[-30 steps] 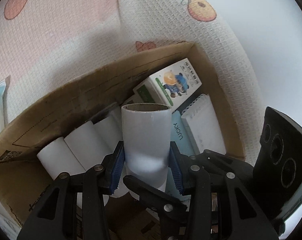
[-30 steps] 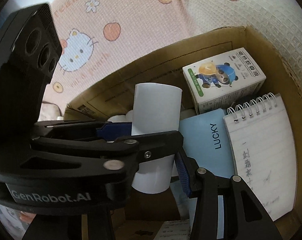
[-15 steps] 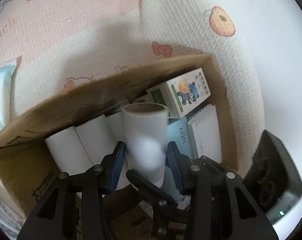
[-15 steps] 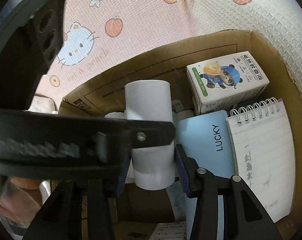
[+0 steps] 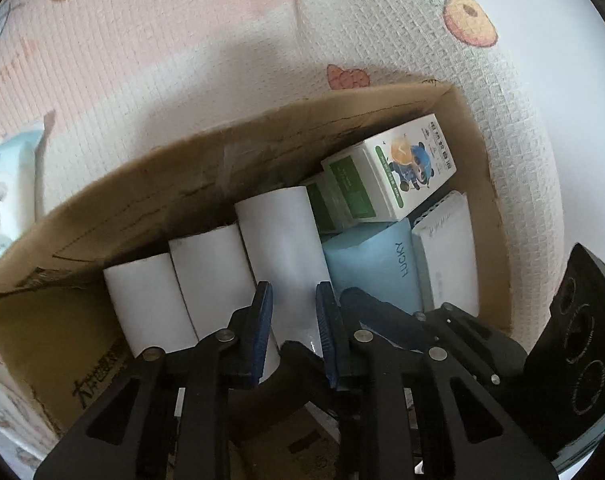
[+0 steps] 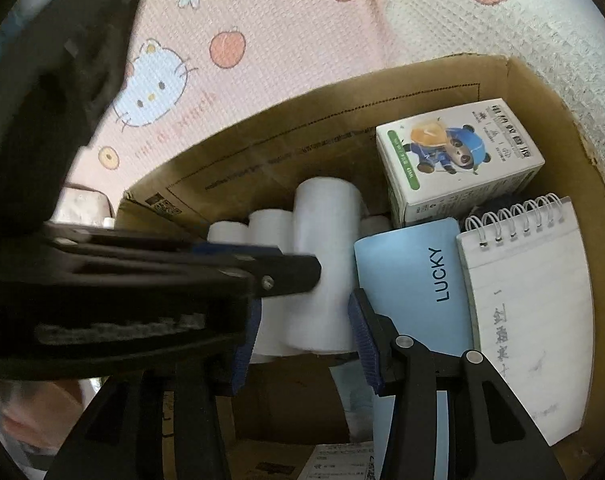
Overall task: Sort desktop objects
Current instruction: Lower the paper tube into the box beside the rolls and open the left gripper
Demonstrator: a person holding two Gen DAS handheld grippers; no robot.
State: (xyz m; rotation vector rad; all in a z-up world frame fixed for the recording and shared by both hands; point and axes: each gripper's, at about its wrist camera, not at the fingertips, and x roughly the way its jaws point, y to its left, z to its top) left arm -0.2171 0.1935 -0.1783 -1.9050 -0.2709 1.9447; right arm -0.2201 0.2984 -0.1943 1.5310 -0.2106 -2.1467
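A white paper roll point(image 5: 286, 256) lies in the cardboard box point(image 5: 150, 196) next to two more white rolls point(image 5: 210, 280). My left gripper point(image 5: 292, 320) is shut on this roll, its blue pads on both sides. In the right wrist view the same roll point(image 6: 326, 240) shows with the left gripper's finger point(image 6: 286, 270) across it. My right gripper point(image 6: 302, 340) is open and empty, its pads on either side of the roll's near end without touching it.
The box also holds a panda-print carton point(image 6: 454, 160), a blue LUCKY booklet point(image 6: 418, 280) and a spiral notepad point(image 6: 530, 300). A pink cartoon-print cloth point(image 6: 262, 20) lies beyond the box. A tissue pack point(image 5: 10, 192) lies at the left.
My left gripper has lowered the roll from upright above the box to lying beside the other two rolls. The right gripper has stayed open.
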